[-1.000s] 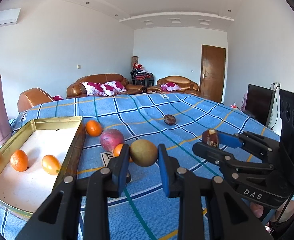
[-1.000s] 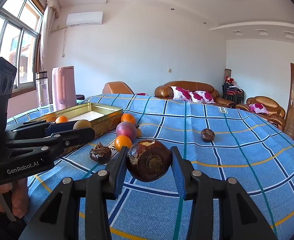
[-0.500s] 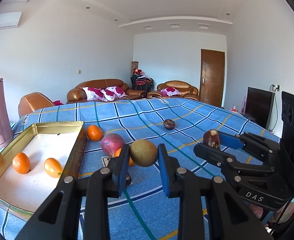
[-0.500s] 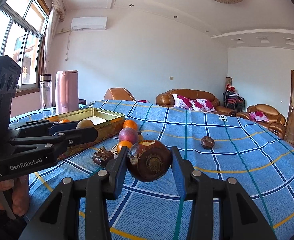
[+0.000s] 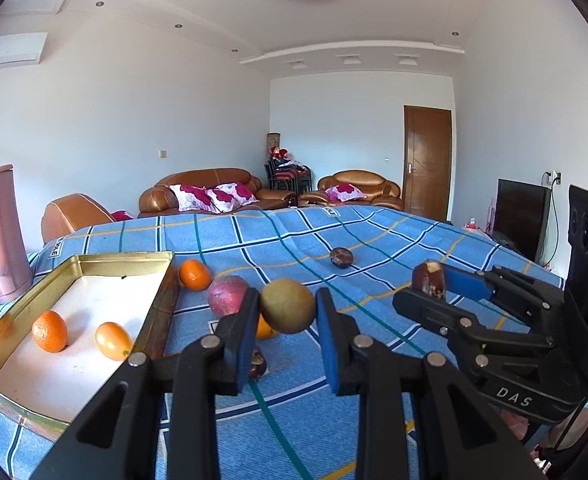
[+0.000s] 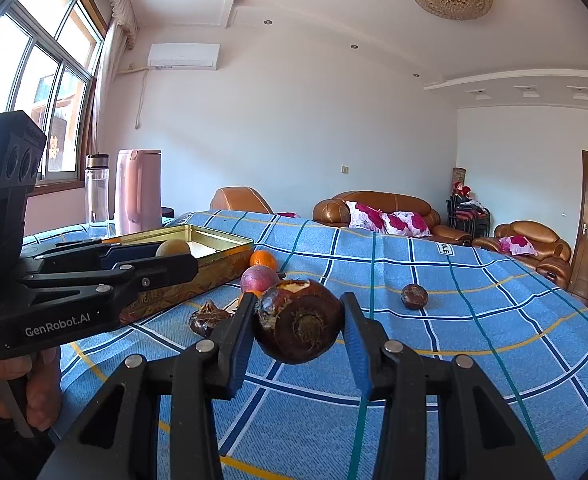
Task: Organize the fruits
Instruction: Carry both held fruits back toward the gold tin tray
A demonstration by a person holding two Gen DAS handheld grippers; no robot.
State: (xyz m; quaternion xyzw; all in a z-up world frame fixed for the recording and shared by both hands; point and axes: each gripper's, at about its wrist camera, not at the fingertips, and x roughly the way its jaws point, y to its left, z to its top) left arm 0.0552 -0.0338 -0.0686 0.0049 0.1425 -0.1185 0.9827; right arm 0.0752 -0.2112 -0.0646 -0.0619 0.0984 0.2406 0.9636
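While both grippers hang above the blue checked cloth [image 5: 394, 236], each grips one fruit: left gripper [image 5: 287, 314] clamps a yellow-green fruit [image 5: 288, 310], right gripper [image 6: 297, 322] a dark brown fruit [image 6: 300, 322]. Gold tin tray [image 5: 106, 258] holds two orange fruits [image 5: 49, 331]. Loose on the cloth: two oranges, one red fruit [image 5: 226, 300], two dark ones. Pink jug [image 6: 138, 190], one bottle [image 6: 96, 192] behind.

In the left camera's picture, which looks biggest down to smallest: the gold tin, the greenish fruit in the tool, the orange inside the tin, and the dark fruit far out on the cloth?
1. Gold tin
2. Greenish fruit, though nearness inflates it
3. Orange
4. Dark fruit, though distance shrinks it
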